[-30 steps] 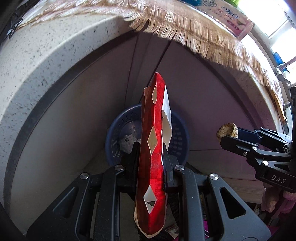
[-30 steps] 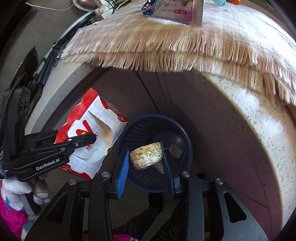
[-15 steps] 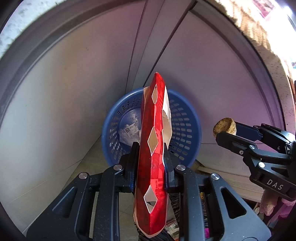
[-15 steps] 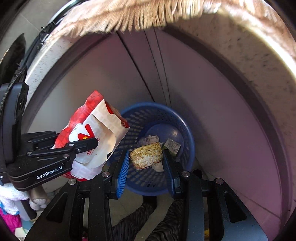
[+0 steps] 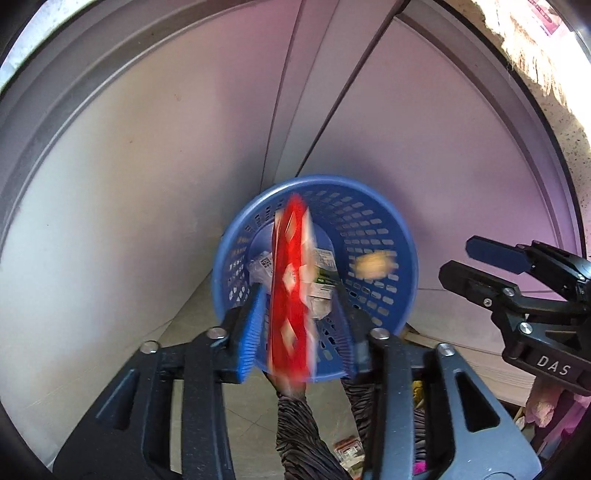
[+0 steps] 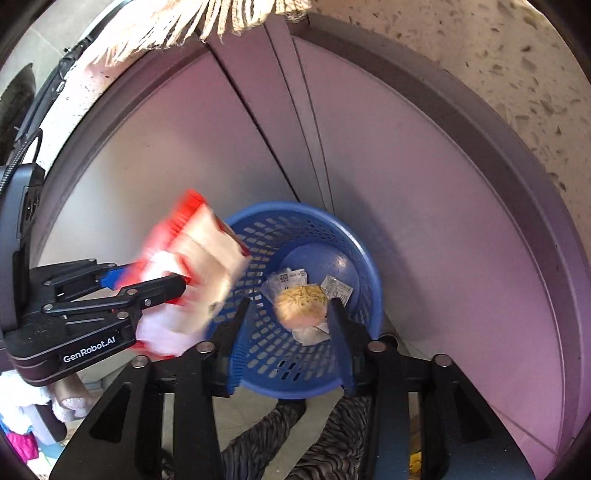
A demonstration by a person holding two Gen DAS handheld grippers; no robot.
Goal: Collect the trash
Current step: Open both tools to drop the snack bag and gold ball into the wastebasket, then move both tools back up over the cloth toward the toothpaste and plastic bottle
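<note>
A blue plastic basket [image 5: 373, 218] [image 6: 354, 243] stands on the floor against a grey cabinet, with paper scraps in it. My left gripper [image 5: 299, 306] [image 6: 147, 280] is open above the basket's near rim; a red and white snack bag [image 5: 291, 280] [image 6: 195, 273], blurred, falls from between its fingers. My right gripper [image 6: 288, 325] [image 5: 469, 258] is open over the basket; a yellowish crumpled lump [image 6: 303, 304] [image 5: 373, 263], blurred, drops between its fingers into the basket.
Grey cabinet doors [image 5: 184, 155] rise behind the basket. A speckled counter edge [image 6: 498, 74] with a fringed cloth [image 6: 207, 18] overhangs above. A wood piece [image 5: 480, 363] lies right of the basket. The person's patterned trousers [image 5: 299, 424] are below.
Both grippers have opened over the basket. The snack bag has slipped down out of the left fingers, and the lump has left the right fingers and falls into the basket.
</note>
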